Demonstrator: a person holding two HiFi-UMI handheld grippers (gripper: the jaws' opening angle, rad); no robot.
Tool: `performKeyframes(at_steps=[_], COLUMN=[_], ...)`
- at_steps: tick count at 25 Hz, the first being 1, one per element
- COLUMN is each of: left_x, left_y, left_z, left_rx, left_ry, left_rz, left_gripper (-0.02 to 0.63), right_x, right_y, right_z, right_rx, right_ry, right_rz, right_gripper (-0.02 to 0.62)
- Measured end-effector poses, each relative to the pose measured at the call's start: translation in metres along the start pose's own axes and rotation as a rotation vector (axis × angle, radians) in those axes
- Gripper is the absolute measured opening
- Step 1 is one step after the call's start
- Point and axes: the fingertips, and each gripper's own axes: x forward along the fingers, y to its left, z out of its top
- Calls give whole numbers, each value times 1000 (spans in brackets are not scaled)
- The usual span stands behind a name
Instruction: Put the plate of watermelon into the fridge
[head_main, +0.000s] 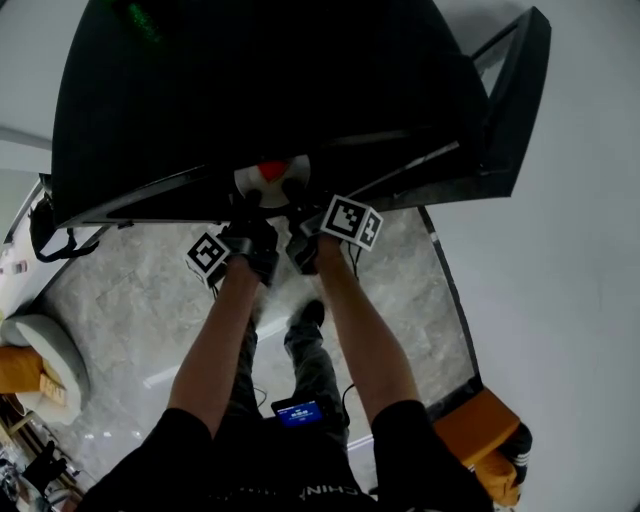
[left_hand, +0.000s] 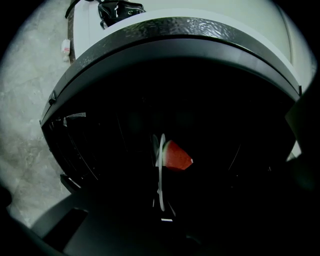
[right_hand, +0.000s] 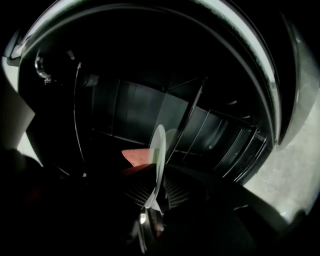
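Note:
A white plate (head_main: 262, 181) carries a red watermelon wedge (head_main: 272, 170) at the mouth of the black fridge (head_main: 250, 90). Both grippers hold its near rim: my left gripper (head_main: 248, 218) on the left side, my right gripper (head_main: 303, 216) on the right. In the left gripper view the plate (left_hand: 160, 172) stands edge-on with the watermelon (left_hand: 176, 156) to its right, and the left gripper (left_hand: 161, 210) is shut on its rim in deep shadow. In the right gripper view the plate (right_hand: 159, 162) sits between ribbed pads (right_hand: 175, 192), with the watermelon (right_hand: 136, 156) to its left and the right gripper (right_hand: 155, 200) shut on it.
The fridge door (head_main: 512, 105) stands open at the right. Dark wire shelves (right_hand: 220, 145) line the fridge interior. On the marble floor (head_main: 130, 310) lie a black bag (head_main: 48, 235), a grey cushion (head_main: 45, 355) and an orange object (head_main: 488, 430).

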Motion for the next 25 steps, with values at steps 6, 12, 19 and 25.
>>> performKeyframes(at_steps=[6, 12, 19, 25], left_x=[4, 9, 7, -19], left_y=[1, -4, -15, -17], left_z=[1, 2, -6, -25], left_rx=[9, 69, 113, 414], left_ry=[-26, -2, 110, 266], left_rz=[27, 22, -32, -11], left_gripper=[25, 26, 88, 116], right_x=[-18, -32, -21, -21], right_y=[-1, 0, 0, -1], right_z=[1, -25, -34, -34], right_rx=[-84, -332, -335, -375], right_ry=[-6, 73, 85, 85], right_rz=[-29, -85, -99, -123], right_gripper=[45, 42, 26, 26])
